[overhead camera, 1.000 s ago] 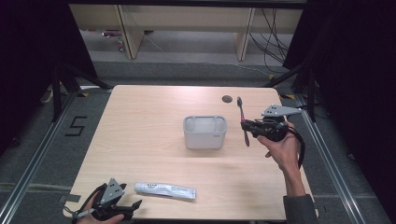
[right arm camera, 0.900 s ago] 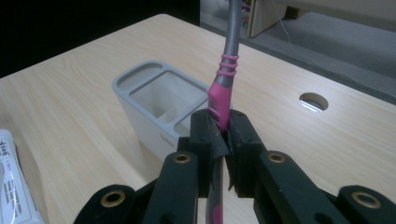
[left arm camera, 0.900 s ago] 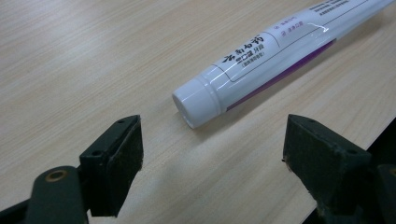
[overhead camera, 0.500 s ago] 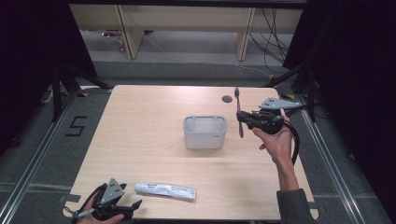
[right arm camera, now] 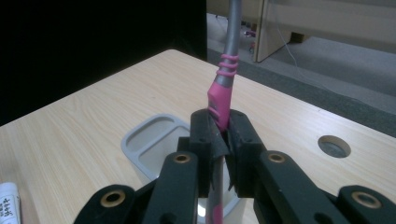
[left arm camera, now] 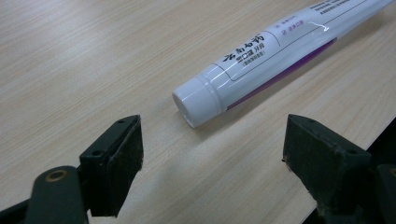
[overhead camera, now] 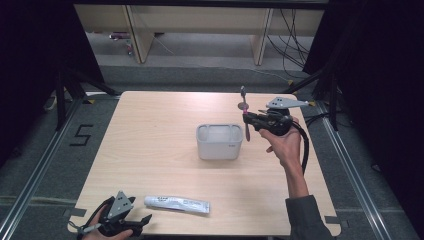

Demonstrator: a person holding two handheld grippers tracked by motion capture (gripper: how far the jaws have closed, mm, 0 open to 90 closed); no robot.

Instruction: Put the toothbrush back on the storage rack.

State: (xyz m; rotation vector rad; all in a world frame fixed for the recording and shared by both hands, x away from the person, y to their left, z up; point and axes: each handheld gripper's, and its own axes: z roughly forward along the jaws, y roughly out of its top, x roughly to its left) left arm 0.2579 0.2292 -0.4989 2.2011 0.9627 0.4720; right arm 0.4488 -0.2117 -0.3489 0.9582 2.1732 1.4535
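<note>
Toothbrush (overhead camera: 244, 114) upright, long axis vertical — clamped in right gripper (overhead camera: 248, 118); left gripper (left arm camera: 210, 154) released.

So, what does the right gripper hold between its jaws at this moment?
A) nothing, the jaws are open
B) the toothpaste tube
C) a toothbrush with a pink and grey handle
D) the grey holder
C: in the right gripper view the right gripper has its jaws shut on the toothbrush, while the toothpaste tube lies on the table.
</note>
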